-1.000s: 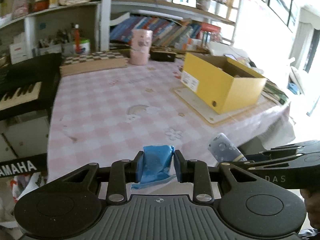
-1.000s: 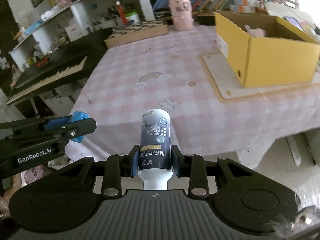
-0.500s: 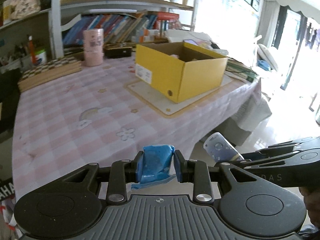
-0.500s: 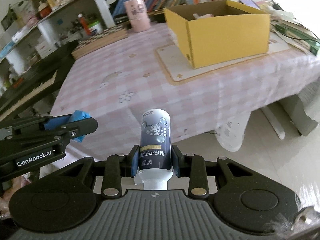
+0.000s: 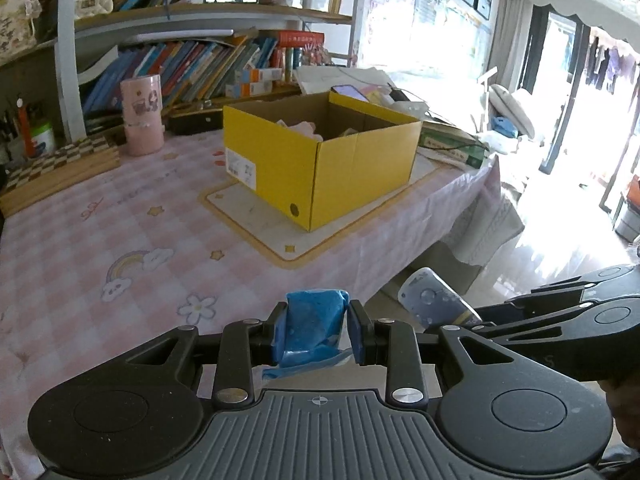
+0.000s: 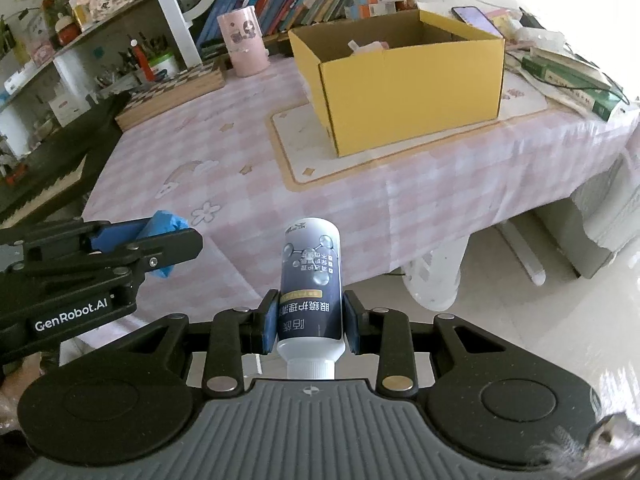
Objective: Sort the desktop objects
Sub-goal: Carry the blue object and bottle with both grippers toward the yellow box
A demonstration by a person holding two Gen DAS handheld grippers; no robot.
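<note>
My left gripper [image 5: 318,330] is shut on a crumpled blue packet [image 5: 310,326], held over the near edge of the pink checked table [image 5: 120,220]. My right gripper [image 6: 310,320] is shut on a dark bottle with a white cap [image 6: 311,280], cap toward the camera, held off the table's near edge. In the left wrist view the bottle [image 5: 430,302] shows at lower right. In the right wrist view the left gripper [image 6: 160,244] with the blue packet [image 6: 162,222] shows at the left. An open yellow cardboard box [image 5: 320,156] [image 6: 400,76] stands on a cream mat, with a few items inside.
A pink cylindrical holder [image 5: 142,114] and a checkered wooden board [image 5: 60,168] stand at the table's back. Bookshelves rise behind. A black keyboard [image 6: 40,184] lies left of the table. Books and papers [image 6: 572,76] pile at the table's right end. A white stool [image 6: 432,280] stands on the floor.
Both views have swung to the right across the table, so the yellow box now sits nearer the middle and looks larger. Both grippers kept their grips on the packet and the bottle.
</note>
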